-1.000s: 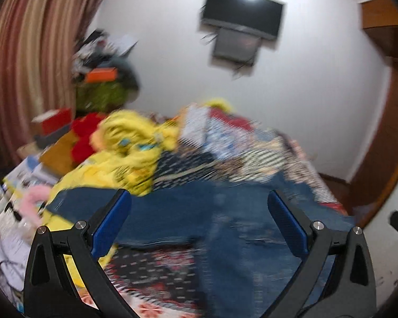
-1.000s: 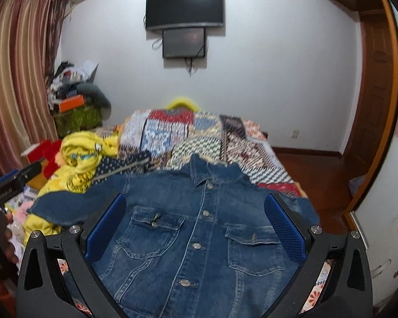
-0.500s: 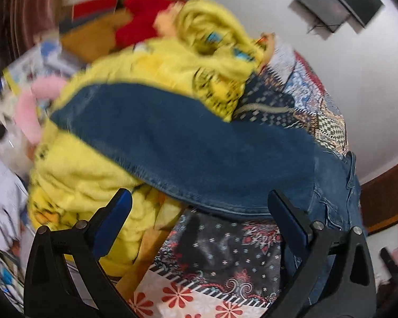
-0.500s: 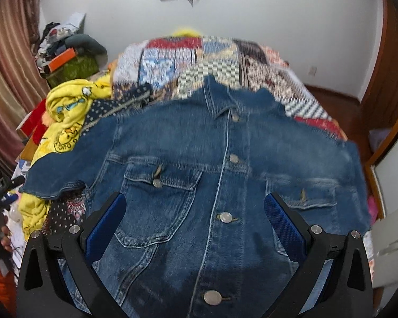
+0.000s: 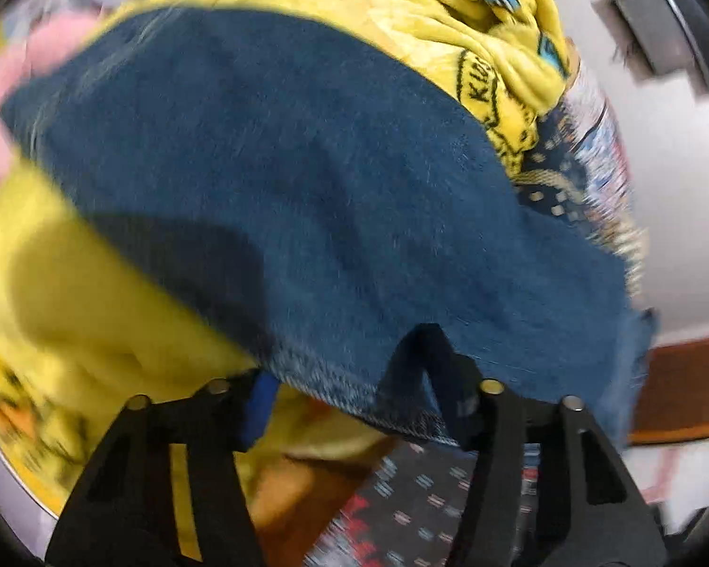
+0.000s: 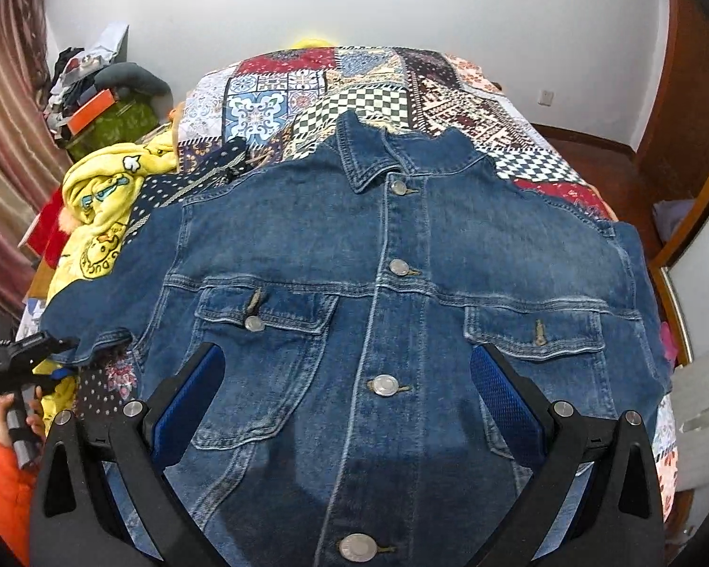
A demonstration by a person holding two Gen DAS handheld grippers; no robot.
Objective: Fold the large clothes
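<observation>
Left view: the left gripper [image 5: 350, 406] is wide open around the jacket's sleeve [image 5: 307, 198] edge, holding nothing. It could pinch the yellow blanket [image 5: 94, 293] at 9 o'clock too.

Right view: the right gripper [image 6: 347, 397] hangs wide open, empty, over the jacket [image 6: 392, 283] spread on the bed [image 6: 354, 80]. The blanket sits under the sleeve at 9 o'clock.
</observation>
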